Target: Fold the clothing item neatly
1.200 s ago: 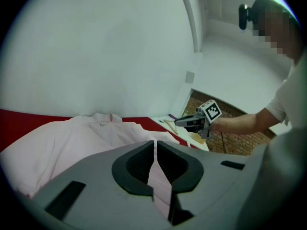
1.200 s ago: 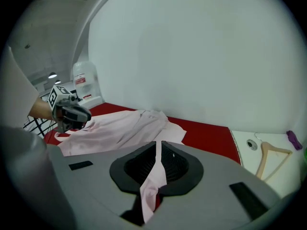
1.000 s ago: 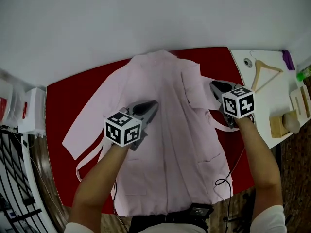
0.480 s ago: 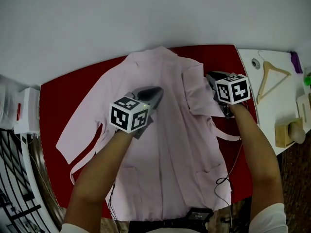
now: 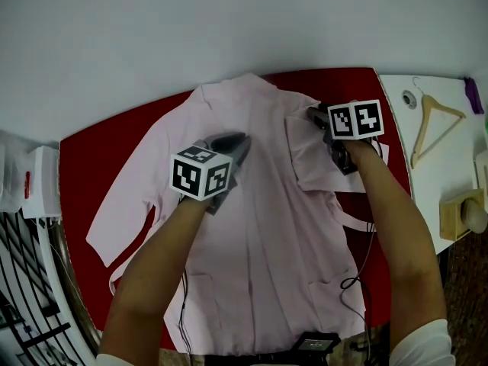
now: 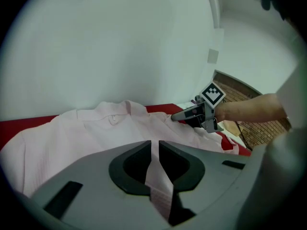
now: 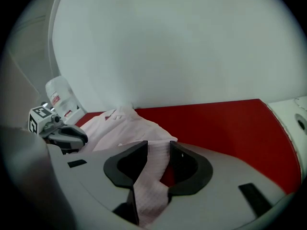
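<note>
Since 1 second ago, both grippers have been moved closer to the collar (image 5: 248, 82) of the pink coat (image 5: 259, 219). The right sleeve (image 5: 314, 162) has been carried further in over the coat's front.

The coat is spread flat on the red desk (image 5: 99, 147), with the collar at the far side and the hem at the near edge. The left sleeve (image 5: 126, 204) is stretched out to the side on the red top. The right sleeve is folded in and lies on the coat's chest.

The left gripper (image 5: 236, 139) is held over the middle of the coat, just below the collar. Its jaws have just been opening a tiny bit. They are still almost together, and a thin strip of pink cloth is pinched between them.

The right gripper (image 5: 313, 113) is held at the top of the folded sleeve. Its jaws have just been opening too and are now spread partway. Pink cloth lies loose between them, and some red can be seen beside it.

A wooden hanger (image 5: 431, 124) is seen on the white desk (image 5: 438, 175) to the right, well apart from the coat.
</note>
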`<move>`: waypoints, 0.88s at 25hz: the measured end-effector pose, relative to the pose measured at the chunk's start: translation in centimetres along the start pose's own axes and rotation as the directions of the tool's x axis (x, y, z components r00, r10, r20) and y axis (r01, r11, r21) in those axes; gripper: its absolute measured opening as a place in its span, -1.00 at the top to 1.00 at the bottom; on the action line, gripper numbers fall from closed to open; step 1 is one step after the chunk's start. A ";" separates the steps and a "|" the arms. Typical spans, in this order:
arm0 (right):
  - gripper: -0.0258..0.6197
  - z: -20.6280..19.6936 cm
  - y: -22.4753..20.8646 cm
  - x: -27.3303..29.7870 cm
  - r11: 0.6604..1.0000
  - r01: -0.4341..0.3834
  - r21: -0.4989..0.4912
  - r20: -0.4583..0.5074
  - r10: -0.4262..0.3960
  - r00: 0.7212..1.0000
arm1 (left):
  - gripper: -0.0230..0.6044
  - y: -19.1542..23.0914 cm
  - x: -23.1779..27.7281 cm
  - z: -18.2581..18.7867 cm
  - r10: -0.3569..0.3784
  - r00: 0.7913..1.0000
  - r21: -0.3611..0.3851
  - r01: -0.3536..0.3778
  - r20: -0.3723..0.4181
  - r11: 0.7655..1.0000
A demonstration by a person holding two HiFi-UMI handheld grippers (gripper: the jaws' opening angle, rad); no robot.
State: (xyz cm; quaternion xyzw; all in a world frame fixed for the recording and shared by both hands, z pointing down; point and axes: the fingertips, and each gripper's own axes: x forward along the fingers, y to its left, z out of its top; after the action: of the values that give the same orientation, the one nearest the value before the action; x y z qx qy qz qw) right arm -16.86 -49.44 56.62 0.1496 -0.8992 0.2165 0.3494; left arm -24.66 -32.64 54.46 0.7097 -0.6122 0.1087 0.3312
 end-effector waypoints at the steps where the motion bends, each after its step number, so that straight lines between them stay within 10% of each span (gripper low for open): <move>1: 0.53 -0.1 0.1 0.2 1.000 0.000 -0.005 -0.006 0.000 1.000 | 0.84 0.4 0.1 -0.5 0.008 1.000 -0.007 -0.008 -0.010 1.000; 16: 0.85 0.0 -3.4 -1.5 0.980 0.139 -0.140 -0.011 -0.142 0.990 | 0.82 -1.4 2.8 -0.8 0.043 0.984 0.310 0.013 -0.171 0.951; 22: 0.85 0.1 -5.8 -2.8 0.972 0.192 -0.138 -0.007 -0.195 0.981 | 0.82 -0.7 3.2 -2.2 0.056 0.969 0.287 0.016 -0.242 0.958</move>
State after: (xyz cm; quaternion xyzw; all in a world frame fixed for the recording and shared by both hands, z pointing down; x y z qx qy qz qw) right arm -12.48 -54.10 56.29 0.2098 -0.8895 0.1207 0.3876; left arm -22.77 -33.85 57.71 0.7249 -0.5510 0.2873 0.2973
